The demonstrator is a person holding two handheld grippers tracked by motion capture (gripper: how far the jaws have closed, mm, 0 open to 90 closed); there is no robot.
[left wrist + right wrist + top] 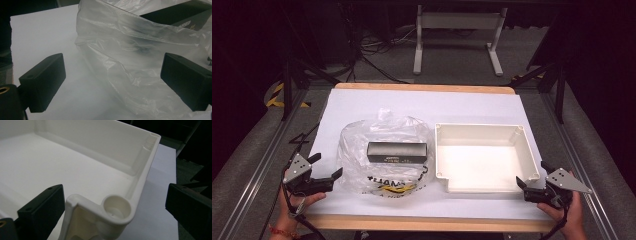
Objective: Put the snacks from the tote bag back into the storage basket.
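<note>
table (377,102): white sheet, wooden edge | floor: cables (377,47) | behind: white frame legs (457,37)

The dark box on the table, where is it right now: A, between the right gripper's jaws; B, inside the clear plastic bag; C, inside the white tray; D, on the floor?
B: the dark box lies inside the clear plastic bag, left of the white tray.

The high view looks forward and down over the whole table (422,102). The left gripper view sits close to the clear plastic bag (130,65), at centre-left in the high view (384,150). The right gripper view sits close to the white tray's (140,177) corner, at lower right in the high view (527,150).
</note>
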